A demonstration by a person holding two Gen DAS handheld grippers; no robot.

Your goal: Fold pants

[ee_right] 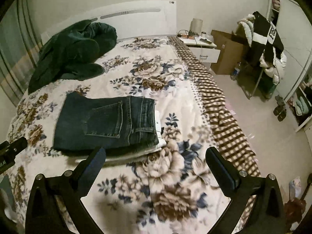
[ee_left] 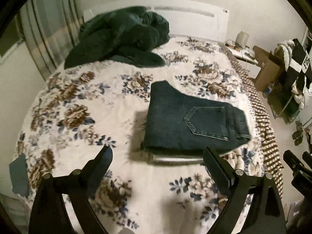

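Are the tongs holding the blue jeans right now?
No, both the left tongs and the right tongs are wide open with nothing between them, and the folded jeans lie on the bed.

left gripper (ee_left: 157, 157): matte black, two flat tapered fingers (ee_left: 102, 159) on triangular arms | silver round screw heads at each arm joint | right gripper (ee_right: 156, 156): same black build, silver screws, dark rectangular pads (ee_right: 218, 163) | white lettering on black housing at 9 o'clock in right wrist view

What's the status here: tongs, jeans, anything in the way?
Left tongs open, empty. Right tongs open, empty. Jeans folded flat on bed, pocket up. Green pile near headboard, apart from jeans.
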